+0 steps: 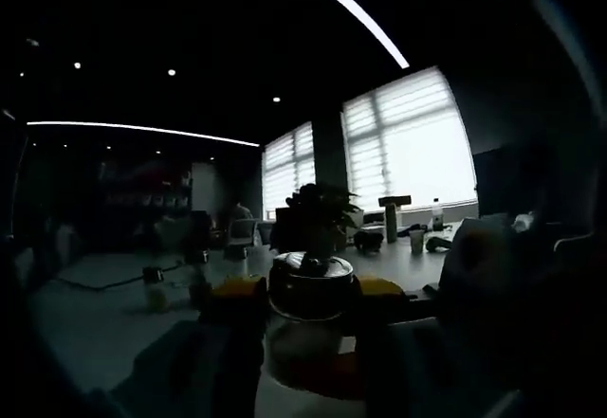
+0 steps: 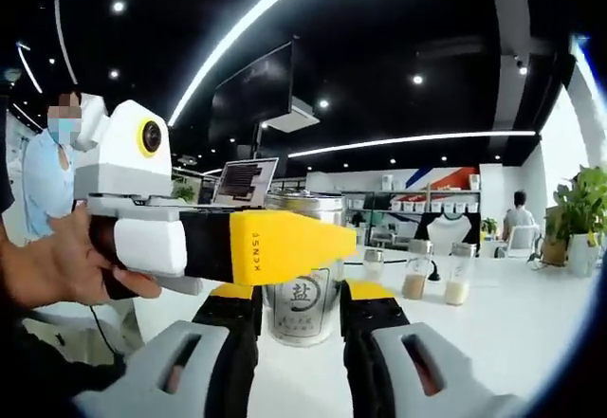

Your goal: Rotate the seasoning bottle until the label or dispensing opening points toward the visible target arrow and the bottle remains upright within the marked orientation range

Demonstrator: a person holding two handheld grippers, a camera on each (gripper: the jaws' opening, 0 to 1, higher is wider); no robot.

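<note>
The seasoning bottle (image 2: 302, 309) is a clear jar with a metal lid and a label bearing a Chinese character. It stands upright on the white table (image 2: 493, 342). My right gripper (image 2: 303, 295) has its yellow-padded jaws pressed against both sides of the jar's lower body. A hand (image 2: 57, 262) brings my left gripper in from the left, and its yellow finger (image 2: 285, 245) crosses the jar just under the lid. In the dim left gripper view the jar's lid (image 1: 311, 268) sits tight between the left gripper's (image 1: 308, 290) yellow pads.
Three cups (image 2: 414, 281) with drinks stand behind the jar, and a potted plant (image 2: 579, 219) is at the far right. A masked person (image 2: 47, 172) is at the left. Another plant (image 1: 318, 214), a cup (image 1: 417, 240) and a water bottle (image 1: 436, 214) stand by bright windows.
</note>
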